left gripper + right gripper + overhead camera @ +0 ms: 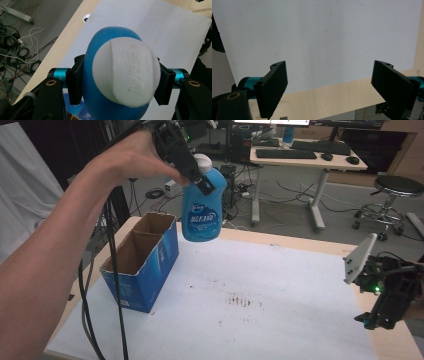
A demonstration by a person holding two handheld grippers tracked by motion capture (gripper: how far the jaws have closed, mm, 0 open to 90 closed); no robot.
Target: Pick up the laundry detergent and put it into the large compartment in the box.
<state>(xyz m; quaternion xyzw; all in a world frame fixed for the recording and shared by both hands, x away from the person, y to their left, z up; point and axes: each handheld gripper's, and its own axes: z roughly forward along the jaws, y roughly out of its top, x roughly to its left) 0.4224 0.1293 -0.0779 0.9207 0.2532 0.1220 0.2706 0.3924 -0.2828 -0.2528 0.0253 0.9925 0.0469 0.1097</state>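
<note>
A blue bottle (pixel 202 212) with a white cap (pixel 203 163) and a printed label hangs in the air above the table's far left. My left gripper (pixel 192 175) is shut on its neck just below the cap. From the left gripper view the white cap (pixel 126 73) faces the camera, with the blue bottle (pixel 100 100) behind it and a black jaw pressed on each side. My right gripper (pixel 385 307) rests low at the table's right edge. In the right gripper view my right gripper (pixel 329 86) stands open with nothing between its jaws.
An open blue cardboard box (pixel 142 262) with two compartments stands on the white sheet (pixel 250 305) at the left, just below and left of the bottle. Black cables (pixel 115 285) trail down from my left hand. Behind the table are a desk (pixel 310 160) and a stool (pixel 395 187).
</note>
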